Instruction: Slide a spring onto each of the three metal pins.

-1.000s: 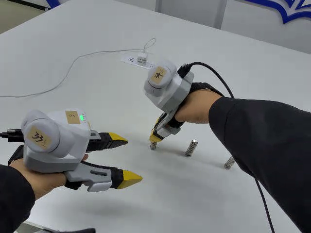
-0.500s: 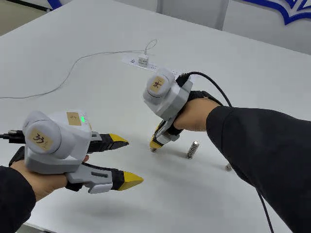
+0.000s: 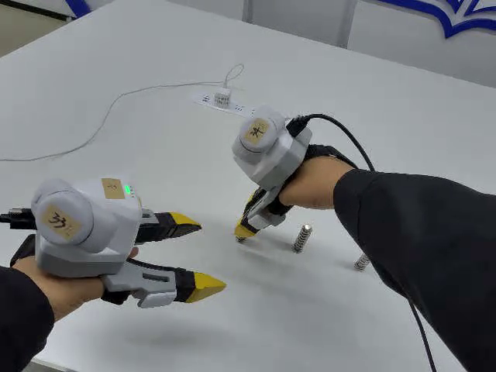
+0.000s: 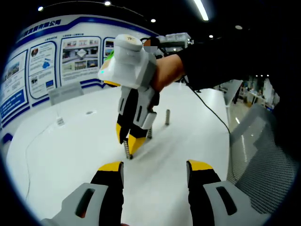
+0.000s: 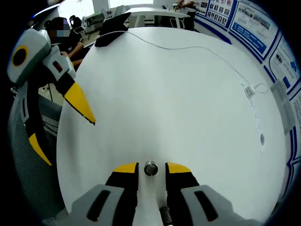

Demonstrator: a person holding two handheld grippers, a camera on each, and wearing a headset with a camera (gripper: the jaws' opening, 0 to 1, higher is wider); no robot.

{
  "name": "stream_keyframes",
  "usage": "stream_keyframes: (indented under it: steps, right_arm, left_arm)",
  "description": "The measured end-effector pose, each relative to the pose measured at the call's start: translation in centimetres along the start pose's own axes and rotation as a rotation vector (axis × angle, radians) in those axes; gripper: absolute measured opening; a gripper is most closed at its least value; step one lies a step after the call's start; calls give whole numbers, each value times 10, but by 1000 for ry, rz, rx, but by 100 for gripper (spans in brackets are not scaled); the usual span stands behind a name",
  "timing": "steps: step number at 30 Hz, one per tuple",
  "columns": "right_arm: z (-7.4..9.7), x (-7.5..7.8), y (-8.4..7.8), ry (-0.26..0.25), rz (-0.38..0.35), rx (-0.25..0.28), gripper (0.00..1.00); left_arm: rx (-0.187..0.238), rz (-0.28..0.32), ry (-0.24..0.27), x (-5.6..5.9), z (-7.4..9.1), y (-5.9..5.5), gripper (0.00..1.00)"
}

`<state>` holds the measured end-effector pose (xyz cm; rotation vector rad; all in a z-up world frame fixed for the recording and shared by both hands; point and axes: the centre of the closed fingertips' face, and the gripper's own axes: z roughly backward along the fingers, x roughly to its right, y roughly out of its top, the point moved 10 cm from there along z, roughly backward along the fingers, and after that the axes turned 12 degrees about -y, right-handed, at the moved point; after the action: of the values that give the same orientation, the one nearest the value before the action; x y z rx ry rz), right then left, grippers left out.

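Right tongs (image 3: 242, 229) point down at the tabletop (image 3: 155, 163), jaws drawn narrow on either side of the round top of a metal pin (image 5: 150, 168). Slivers of white show on both sides, so I cannot tell whether they pinch it or merely flank it. The left gripper view has a spring (image 4: 126, 149) coiled on that pin just below the yellow tips. Left tongs (image 3: 194, 256) hang at 8 o'clock of the right pair, well apart, jaws spread wide, holding nothing. Two more sprung pins stand at 3 to 4 o'clock of the right tongs: the middle pin (image 3: 301, 238) near, the far pin (image 3: 362, 261) just beside the dark sleeve (image 3: 418, 232). Risks, as I judge them: a sideways pull on letting go could topple the pin, the jaws sitting so close to it; the sleeve could brush the far pin over. Hard to read: whether the spring is seated down to the base. The far pin's upper end runs behind the sleeve.
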<state>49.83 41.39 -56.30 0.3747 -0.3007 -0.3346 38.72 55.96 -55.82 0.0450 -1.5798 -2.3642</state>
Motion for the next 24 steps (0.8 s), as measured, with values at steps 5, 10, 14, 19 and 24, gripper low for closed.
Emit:
stream_keyframes:
  steps: [5, 10, 14, 19, 24]
  right_arm:
    - [9, 5, -9, -13, -29, 38, 28]
    - [17, 9, -18, -23, -55, 78, 32]
    - [22, 11, -27, -30, -77, 106, 36]
    - [31, 16, -36, -54, -124, 150, 39]
    - [38, 21, -49, -82, -149, 169, 42]
  left_arm:
    - [1, -6, 1, -1, -1, 3, 56]
    - [3, -7, 2, -1, -2, 5, 56]
    - [2, -11, 1, -1, -2, 7, 57]
    - [3, -12, 4, -2, -2, 9, 58]
    - [3, -9, 6, -3, -2, 9, 59]
